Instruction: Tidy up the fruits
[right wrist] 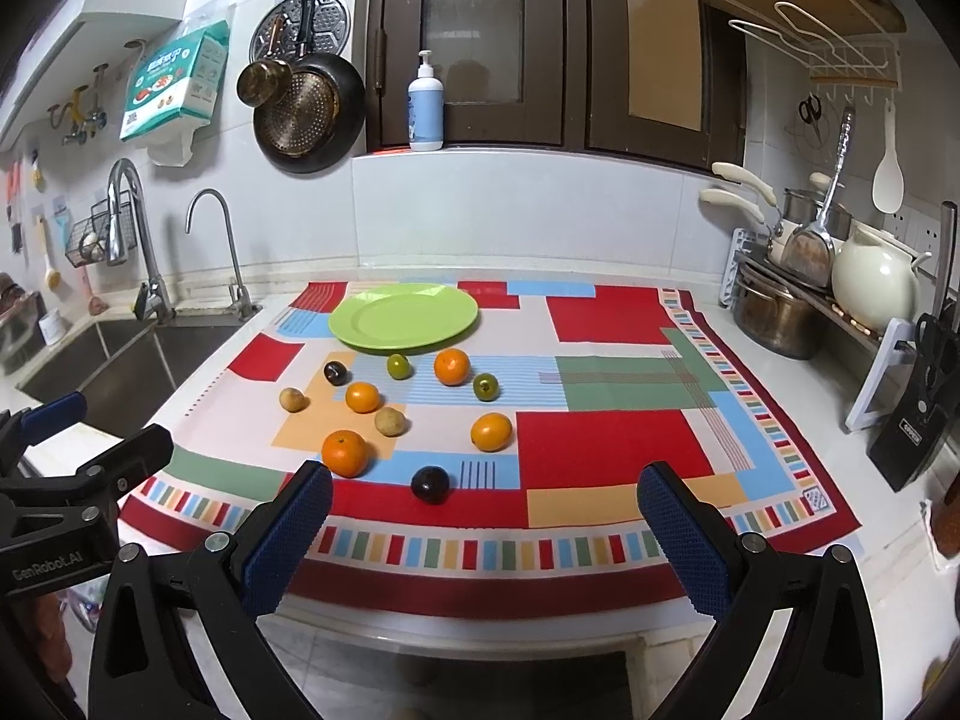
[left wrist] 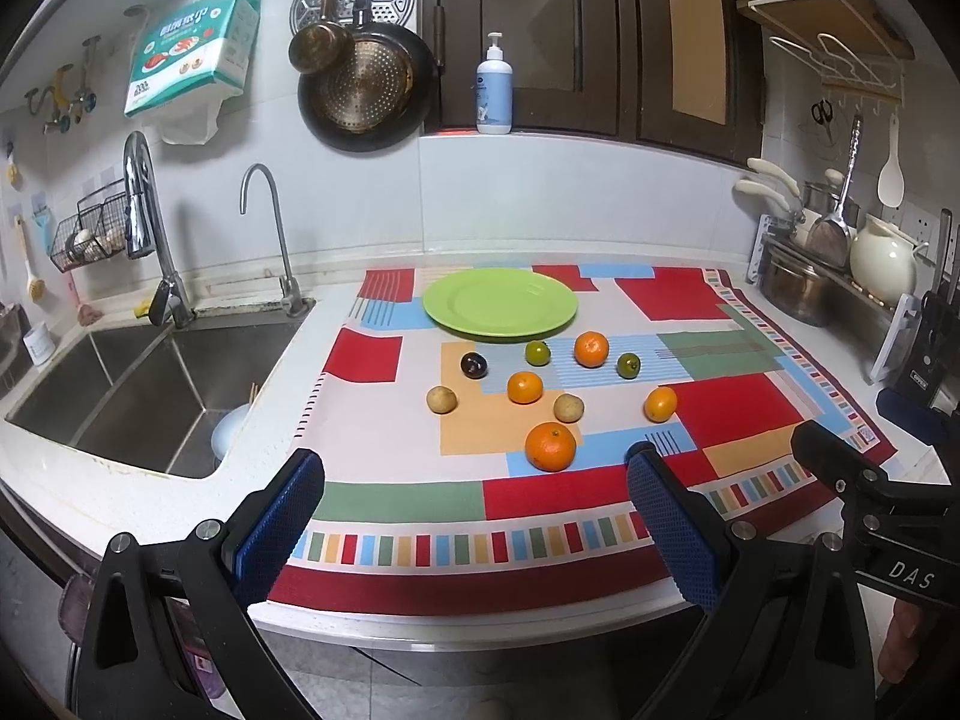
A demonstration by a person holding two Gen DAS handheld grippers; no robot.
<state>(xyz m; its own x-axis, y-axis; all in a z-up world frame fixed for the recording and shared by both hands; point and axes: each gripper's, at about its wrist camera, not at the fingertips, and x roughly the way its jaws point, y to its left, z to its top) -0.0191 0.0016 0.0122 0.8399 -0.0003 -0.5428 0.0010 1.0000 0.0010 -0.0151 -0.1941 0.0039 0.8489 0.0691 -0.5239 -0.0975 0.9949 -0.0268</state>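
A green plate (left wrist: 500, 303) (right wrist: 403, 317) sits empty at the back of a colourful patterned cloth (left wrist: 732, 408) (right wrist: 600, 438). In front of it lie several fruits: oranges (left wrist: 550, 447) (right wrist: 344, 453), green fruits (left wrist: 537, 353) (right wrist: 485, 386), brownish fruits (left wrist: 441, 399) (right wrist: 390, 421) and dark plums (left wrist: 474, 365) (right wrist: 430, 484). My left gripper (left wrist: 474, 480) is open and empty over the cloth's front edge, just short of the nearest orange. My right gripper (right wrist: 483, 498) is open and empty, the near plum between its fingertips' line.
A steel sink (left wrist: 138, 390) with taps (left wrist: 144, 228) lies left of the cloth. A pot (right wrist: 774, 315), white kettle (right wrist: 876, 285) and knife block (right wrist: 924, 396) stand at the right. A soap bottle (left wrist: 494, 90) stands on the sill. Pans (left wrist: 366, 84) hang on the wall.
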